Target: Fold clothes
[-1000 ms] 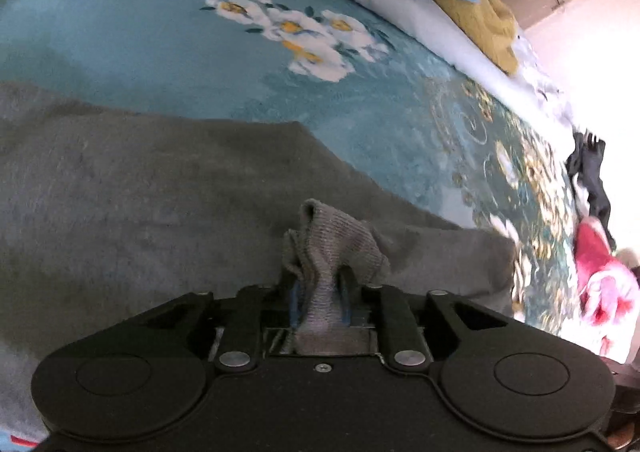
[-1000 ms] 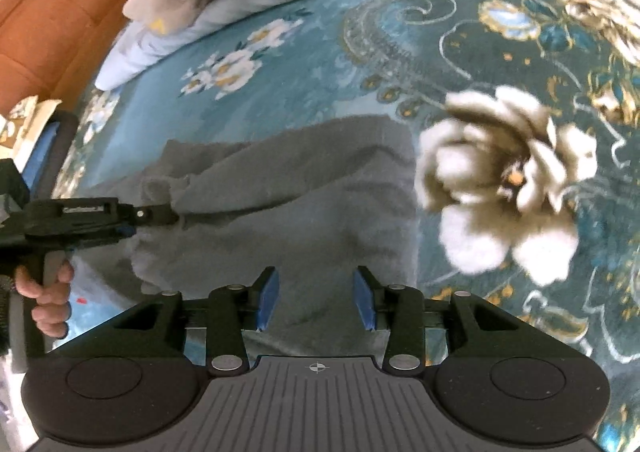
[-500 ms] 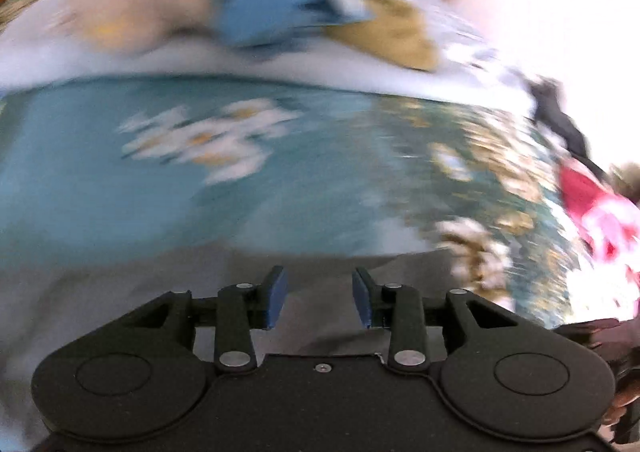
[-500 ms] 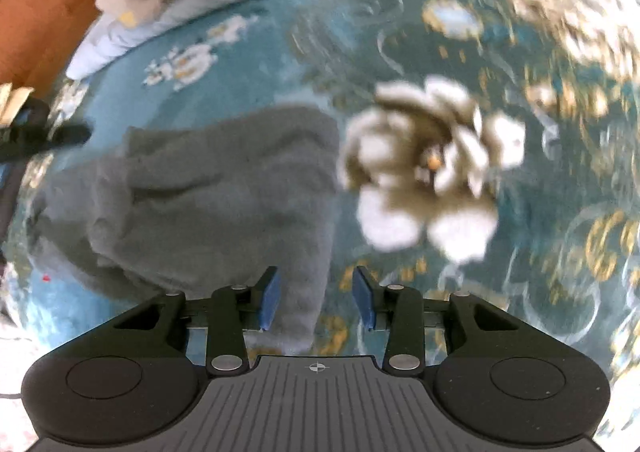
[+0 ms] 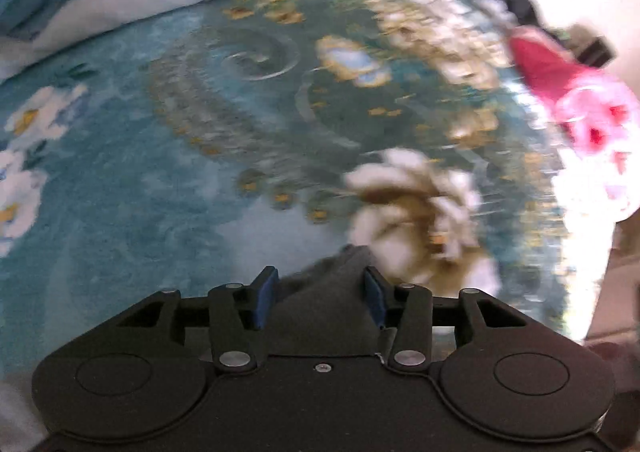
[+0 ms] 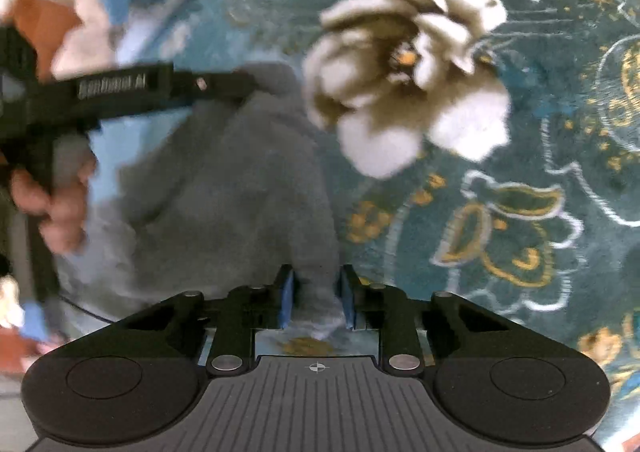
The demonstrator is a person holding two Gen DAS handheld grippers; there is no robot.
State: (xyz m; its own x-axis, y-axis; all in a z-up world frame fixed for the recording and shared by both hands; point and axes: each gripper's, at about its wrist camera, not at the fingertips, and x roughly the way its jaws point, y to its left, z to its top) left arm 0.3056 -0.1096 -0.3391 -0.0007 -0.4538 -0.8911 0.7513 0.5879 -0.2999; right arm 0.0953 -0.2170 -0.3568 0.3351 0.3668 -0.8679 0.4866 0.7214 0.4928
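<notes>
A soft, limp grey knitted garment (image 6: 224,188) lies rumpled on the teal floral blanket (image 6: 520,132), best gripped at its edges, which both the left gripper (image 5: 318,292) and right gripper (image 6: 317,302) straddle with jaws apart.

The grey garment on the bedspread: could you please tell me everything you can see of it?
The grey garment looks like soft, fleecy knit, plain dark grey, lying rumpled and partly folded on the teal floral bedspread. Its right edge runs beside the large white printed flower. The right tongs straddle its near corner, fingers narrowly apart; the left tongs, open, have its far corner between them. What kind of garment it is cannot be told.
</notes>
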